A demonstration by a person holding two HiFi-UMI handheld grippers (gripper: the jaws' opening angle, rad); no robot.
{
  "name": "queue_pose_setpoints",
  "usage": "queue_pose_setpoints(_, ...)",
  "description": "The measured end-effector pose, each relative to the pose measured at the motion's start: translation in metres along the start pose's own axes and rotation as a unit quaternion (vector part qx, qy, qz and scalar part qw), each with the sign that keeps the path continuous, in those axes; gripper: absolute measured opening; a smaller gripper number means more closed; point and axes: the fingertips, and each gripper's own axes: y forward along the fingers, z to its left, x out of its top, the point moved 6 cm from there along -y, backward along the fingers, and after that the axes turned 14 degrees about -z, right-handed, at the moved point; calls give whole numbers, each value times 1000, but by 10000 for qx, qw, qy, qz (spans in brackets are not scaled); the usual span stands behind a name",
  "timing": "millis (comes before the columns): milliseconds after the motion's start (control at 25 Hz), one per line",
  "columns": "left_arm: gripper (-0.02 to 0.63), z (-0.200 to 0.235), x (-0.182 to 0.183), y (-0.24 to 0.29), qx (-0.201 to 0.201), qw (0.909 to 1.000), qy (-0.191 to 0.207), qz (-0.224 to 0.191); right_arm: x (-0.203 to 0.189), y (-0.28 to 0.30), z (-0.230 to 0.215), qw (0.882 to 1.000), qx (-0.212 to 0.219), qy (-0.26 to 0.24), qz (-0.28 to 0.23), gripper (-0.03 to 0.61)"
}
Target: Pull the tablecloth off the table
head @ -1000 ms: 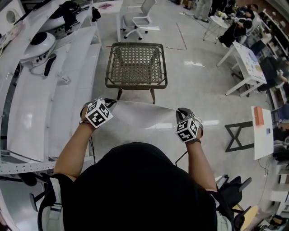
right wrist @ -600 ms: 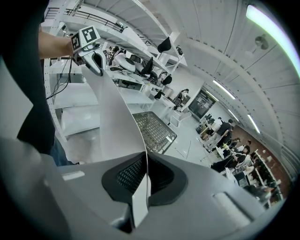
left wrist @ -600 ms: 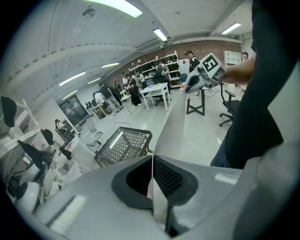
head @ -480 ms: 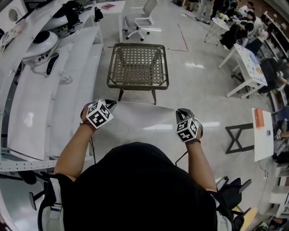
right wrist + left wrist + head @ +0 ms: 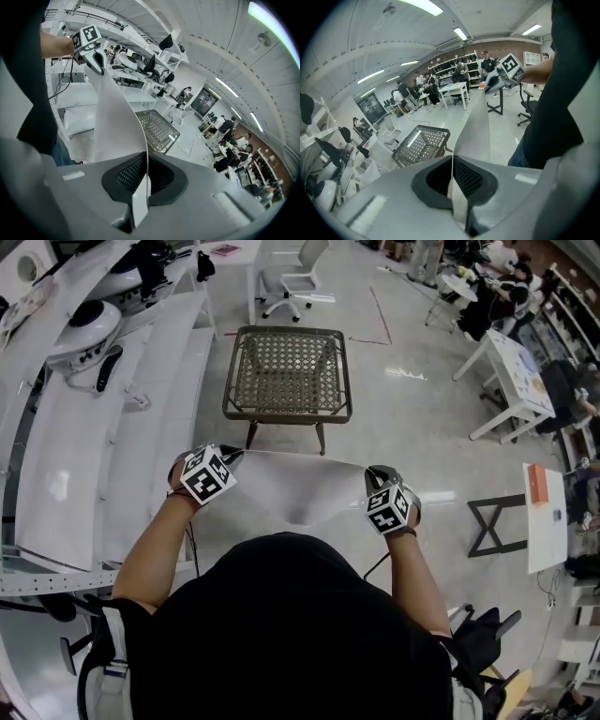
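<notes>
L gripper (image 5: 228, 456) & R gripper (image 5: 377, 472) are each pinching 1 corner of the tablecloth (image 5: 295, 491), clear of the table (image 5: 286, 416); pulling both ends evenly is looking best vs sag.

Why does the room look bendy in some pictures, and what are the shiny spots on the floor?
Left gripper view: the wide lens curves the ceiling light strips and blackens the corners. Right gripper view: same bending, the white tablecloth looks bowed. Head view: lamps glare off the glossy floor; the brown mesh-top table is sharp.
</notes>
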Motion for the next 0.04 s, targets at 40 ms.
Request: queue_pose_setpoints(40,0,0,0,0,-12,10000,-3,1,0,0,0,10000,7,6,8,35)
